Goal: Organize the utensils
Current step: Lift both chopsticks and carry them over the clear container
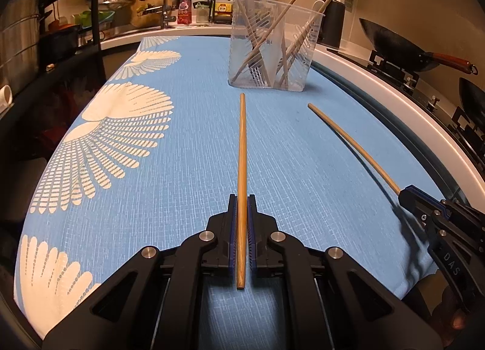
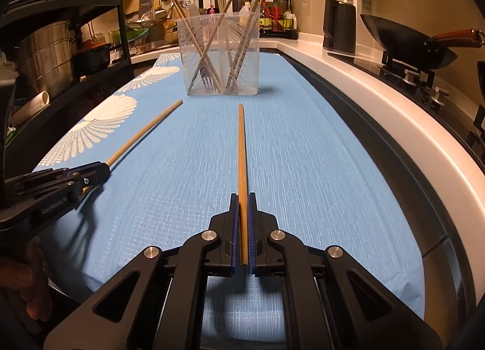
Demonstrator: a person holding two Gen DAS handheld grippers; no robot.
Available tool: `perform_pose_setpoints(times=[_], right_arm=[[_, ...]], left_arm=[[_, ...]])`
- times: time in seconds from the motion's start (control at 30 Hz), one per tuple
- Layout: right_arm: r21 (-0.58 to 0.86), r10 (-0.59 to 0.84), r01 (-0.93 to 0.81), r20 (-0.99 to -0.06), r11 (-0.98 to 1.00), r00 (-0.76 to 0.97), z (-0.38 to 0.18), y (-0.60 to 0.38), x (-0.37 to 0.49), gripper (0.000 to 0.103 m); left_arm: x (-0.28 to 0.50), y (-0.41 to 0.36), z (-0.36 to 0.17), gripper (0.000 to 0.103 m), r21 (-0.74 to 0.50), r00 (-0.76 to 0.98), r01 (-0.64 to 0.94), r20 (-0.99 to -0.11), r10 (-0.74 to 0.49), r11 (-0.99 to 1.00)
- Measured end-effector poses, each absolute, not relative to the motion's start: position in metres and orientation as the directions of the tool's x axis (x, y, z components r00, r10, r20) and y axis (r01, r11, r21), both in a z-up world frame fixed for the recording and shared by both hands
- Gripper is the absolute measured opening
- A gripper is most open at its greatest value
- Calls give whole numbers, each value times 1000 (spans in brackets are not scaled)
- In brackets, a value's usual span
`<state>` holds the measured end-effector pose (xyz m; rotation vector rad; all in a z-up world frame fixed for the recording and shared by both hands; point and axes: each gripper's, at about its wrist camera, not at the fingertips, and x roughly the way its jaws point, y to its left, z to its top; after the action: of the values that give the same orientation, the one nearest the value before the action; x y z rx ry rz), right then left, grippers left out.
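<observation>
My left gripper [image 1: 242, 198] is shut on a wooden chopstick [image 1: 242, 149] that points forward over the blue cloth toward a clear plastic utensil holder [image 1: 272, 43]. My right gripper [image 2: 242, 196] is shut on a second wooden chopstick [image 2: 241, 143], also pointing at the holder [image 2: 221, 55]. The holder stands at the far end of the cloth and contains several chopsticks and forks. In the left wrist view the right gripper [image 1: 404, 193] and its chopstick [image 1: 351, 140] show at the right. In the right wrist view the left gripper [image 2: 104, 168] and its chopstick [image 2: 145, 131] show at the left.
The blue cloth with white fan patterns [image 1: 151, 168] covers the table. A white counter edge [image 2: 379, 101] runs along the right, with a stove and wok [image 2: 403, 37] and a black kettle [image 2: 338, 28]. A metal pot rack [image 2: 45, 55] stands at the left.
</observation>
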<state>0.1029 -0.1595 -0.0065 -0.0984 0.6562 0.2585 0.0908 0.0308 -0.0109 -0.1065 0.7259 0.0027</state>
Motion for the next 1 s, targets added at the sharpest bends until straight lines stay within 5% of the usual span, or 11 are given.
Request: perform_pose_setpoints(times=[1.0], right_arm=[[-76,230,-283,-406,956,884,120,-167,56,5]], left_arm=[[42,57,79,6,-206,956,33,-279,-91,978]])
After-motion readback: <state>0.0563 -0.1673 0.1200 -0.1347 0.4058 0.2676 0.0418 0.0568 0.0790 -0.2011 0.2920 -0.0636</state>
